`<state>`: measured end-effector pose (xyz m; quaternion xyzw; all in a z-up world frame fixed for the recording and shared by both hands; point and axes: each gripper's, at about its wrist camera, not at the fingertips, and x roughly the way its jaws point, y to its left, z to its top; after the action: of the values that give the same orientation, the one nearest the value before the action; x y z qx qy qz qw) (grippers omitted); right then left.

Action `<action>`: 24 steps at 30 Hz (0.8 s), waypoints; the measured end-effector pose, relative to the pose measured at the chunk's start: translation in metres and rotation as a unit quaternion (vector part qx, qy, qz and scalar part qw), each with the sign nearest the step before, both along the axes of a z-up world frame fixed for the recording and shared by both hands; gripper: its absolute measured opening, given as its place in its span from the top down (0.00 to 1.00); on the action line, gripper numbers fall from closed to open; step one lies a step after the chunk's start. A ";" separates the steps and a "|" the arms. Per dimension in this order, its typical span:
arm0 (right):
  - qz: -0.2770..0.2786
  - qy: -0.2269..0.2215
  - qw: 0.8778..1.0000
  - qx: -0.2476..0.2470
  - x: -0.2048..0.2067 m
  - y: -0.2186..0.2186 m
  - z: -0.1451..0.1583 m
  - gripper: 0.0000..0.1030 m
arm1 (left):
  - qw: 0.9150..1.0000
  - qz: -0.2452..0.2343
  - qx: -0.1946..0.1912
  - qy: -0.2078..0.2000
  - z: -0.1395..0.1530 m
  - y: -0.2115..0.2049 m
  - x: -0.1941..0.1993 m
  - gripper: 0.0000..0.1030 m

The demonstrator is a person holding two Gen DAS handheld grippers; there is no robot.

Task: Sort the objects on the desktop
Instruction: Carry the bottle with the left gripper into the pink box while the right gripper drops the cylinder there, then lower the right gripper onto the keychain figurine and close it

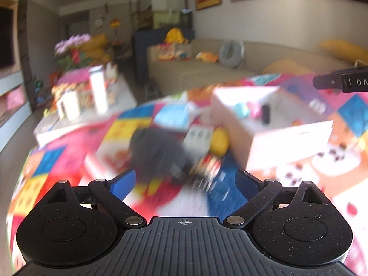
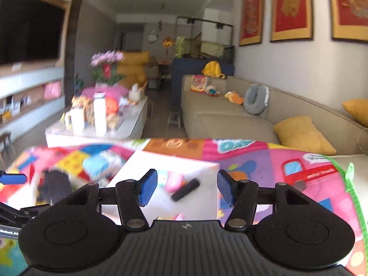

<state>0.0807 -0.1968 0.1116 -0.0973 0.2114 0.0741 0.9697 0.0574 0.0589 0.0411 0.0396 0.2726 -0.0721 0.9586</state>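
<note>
Blur covers most of the left wrist view. The left gripper [image 1: 184,181] is seen with its blue jaws spread wide and nothing pressed between them. Beyond the jaws a dark, smeared object [image 1: 156,151] lies on the colourful play mat [image 1: 69,142]; what it is cannot be told. A white box [image 1: 264,124] is placed on the mat to the right of the dark object, and a yellow item [image 1: 219,141] is seen just beside the box, on its left side. Inside the box a small black thing [image 1: 265,113] and something pink are made out.

From the right wrist view the right gripper [image 2: 187,188] is shown partly spread, with nothing gripped. The white box [image 2: 161,172] lies directly beyond the jaws, and a black cylinder [image 2: 185,189] and a pink item [image 2: 173,182] are seen resting inside it. The dark object [image 2: 55,186] is seen on the mat, left of the box.
</note>
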 end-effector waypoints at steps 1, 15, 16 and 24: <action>0.020 0.005 1.000 -0.015 -0.004 0.015 -0.009 0.44 | 1.000 0.012 0.002 0.005 -0.007 0.005 -0.005 0.05; 0.133 0.131 0.983 -0.002 0.027 0.163 -0.081 0.42 | 0.994 0.083 -0.065 0.037 -0.029 0.051 -0.024 0.03; 0.129 0.135 0.982 -0.005 0.031 0.166 -0.084 0.42 | 0.994 0.083 -0.065 0.038 -0.030 0.049 -0.022 0.03; 0.103 0.169 0.980 0.000 0.031 0.154 -0.087 0.64 | 0.992 0.092 -0.072 0.046 -0.031 0.051 -0.020 0.03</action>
<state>0.1118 -0.0427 0.0247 -0.1047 0.3608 0.1891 0.9073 0.0371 0.1096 0.0097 -0.0583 0.3128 -0.0044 0.9480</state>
